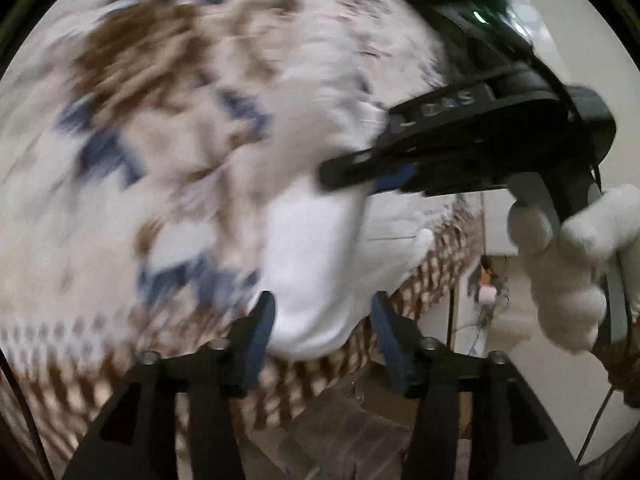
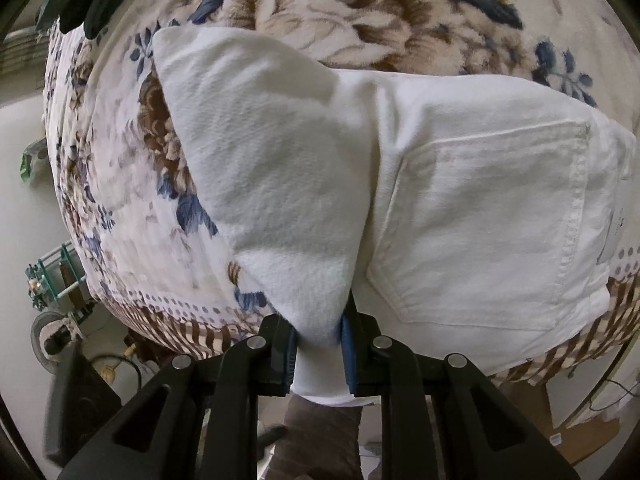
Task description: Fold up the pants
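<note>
Pinched between the right gripper's (image 2: 319, 350) blue pads, a fold of the white pants (image 2: 460, 200) bunches up; the rest lies beyond on the floral blanket (image 2: 360, 8). Left gripper (image 1: 322, 334) hangs with fingers spread, pants edge between them, untouched

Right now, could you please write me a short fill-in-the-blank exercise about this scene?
1. The pants are ____ in colour.
2. They lie on a blanket with a ____ pattern.
3. The right gripper is shut on a fold of the ____.
4. The left gripper has its jaws ____.

Missing words: white; floral; pants; open
</note>
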